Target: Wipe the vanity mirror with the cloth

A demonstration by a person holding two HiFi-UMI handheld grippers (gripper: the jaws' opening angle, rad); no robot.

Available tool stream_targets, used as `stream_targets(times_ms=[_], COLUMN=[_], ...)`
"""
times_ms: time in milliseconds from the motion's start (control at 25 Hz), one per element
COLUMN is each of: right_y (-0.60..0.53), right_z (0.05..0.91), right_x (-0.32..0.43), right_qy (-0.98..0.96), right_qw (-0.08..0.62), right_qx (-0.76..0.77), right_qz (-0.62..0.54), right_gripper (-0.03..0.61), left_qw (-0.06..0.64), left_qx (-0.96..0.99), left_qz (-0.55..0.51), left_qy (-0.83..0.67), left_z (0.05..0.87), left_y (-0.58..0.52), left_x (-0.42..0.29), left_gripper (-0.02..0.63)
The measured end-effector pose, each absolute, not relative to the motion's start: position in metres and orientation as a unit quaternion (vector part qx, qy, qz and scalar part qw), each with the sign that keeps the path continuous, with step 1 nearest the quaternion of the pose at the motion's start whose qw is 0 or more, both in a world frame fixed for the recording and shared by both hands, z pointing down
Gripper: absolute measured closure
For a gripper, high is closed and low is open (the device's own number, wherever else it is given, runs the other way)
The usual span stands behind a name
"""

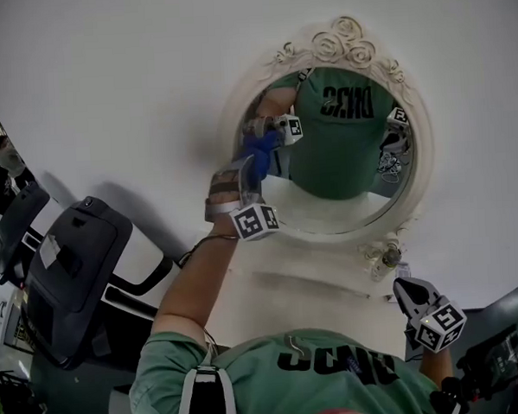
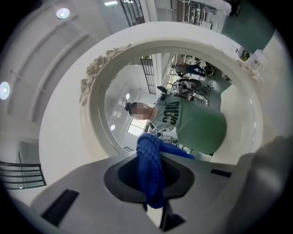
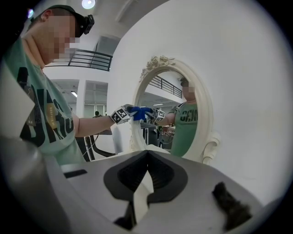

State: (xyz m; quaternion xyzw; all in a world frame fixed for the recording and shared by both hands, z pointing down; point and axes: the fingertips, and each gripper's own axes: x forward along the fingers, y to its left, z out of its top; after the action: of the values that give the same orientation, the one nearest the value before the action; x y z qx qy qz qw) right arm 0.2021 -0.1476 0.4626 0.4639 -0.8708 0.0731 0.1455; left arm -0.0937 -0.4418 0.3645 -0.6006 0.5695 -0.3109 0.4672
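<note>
Black exercise machine (image 1: 72, 272) low beside white wall (image 1: 105, 80)

Your head cam looks fwd & steeply down from above your green shirt (image 1: 337, 375). It sits at mid range from the oval mirror in a cream carved frame (image 1: 347, 34). It takes in the left gripper (image 1: 259, 154) at the glass & the right gripper (image 1: 403, 288) at bottom right.

The left gripper cam sits v. close to the mirror (image 2: 98, 73). It faces almost straight into the glass, past the blue woven cloth (image 2: 151, 169) pinched in its jaws.

The right gripper cam hangs further back, low & off to the side, angled up across the frame (image 3: 158, 61).

All 3 views share the mirror. The head & right gripper cams also share the left gripper (image 3: 132, 111).
</note>
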Motion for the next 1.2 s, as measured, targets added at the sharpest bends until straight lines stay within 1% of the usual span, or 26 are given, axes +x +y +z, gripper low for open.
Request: stream_targets(times_ms=[160, 480, 600, 880, 1000, 1200], right_y=[-0.155, -0.156, -0.154, -0.146, -0.137, -0.117], right_z=[0.464, 0.462, 0.464, 0.471, 0.473, 0.476], right_x=[0.193, 0.196, 0.2, 0.211, 0.226, 0.254], right_qy=[-0.874, -0.87, -0.868, -0.863, -0.855, -0.838], right_qw=[0.152, 0.158, 0.158, 0.156, 0.154, 0.149], right_qx=[0.456, 0.462, 0.465, 0.473, 0.488, 0.516], right_qz=[0.073, 0.072, 0.076, 0.082, 0.089, 0.097], right_gripper=[0.566, 0.567, 0.567, 0.566, 0.566, 0.566], left_qw=[0.455, 0.437, 0.441, 0.476, 0.494, 0.542], left_qx=[-0.588, -0.603, -0.608, -0.644, -0.662, -0.674], left_qz=[-0.335, -0.322, -0.32, -0.283, -0.256, -0.23], left_qy=[0.579, 0.585, 0.577, 0.528, 0.503, 0.446], left_z=[0.381, 0.384, 0.383, 0.372, 0.363, 0.359], left_y=[-0.461, -0.468, -0.465, -0.438, -0.422, -0.391], left_x=[-0.117, -0.116, -0.102, -0.003, 0.052, 0.157], left_gripper=[0.561, 0.563, 0.563, 0.563, 0.563, 0.563])
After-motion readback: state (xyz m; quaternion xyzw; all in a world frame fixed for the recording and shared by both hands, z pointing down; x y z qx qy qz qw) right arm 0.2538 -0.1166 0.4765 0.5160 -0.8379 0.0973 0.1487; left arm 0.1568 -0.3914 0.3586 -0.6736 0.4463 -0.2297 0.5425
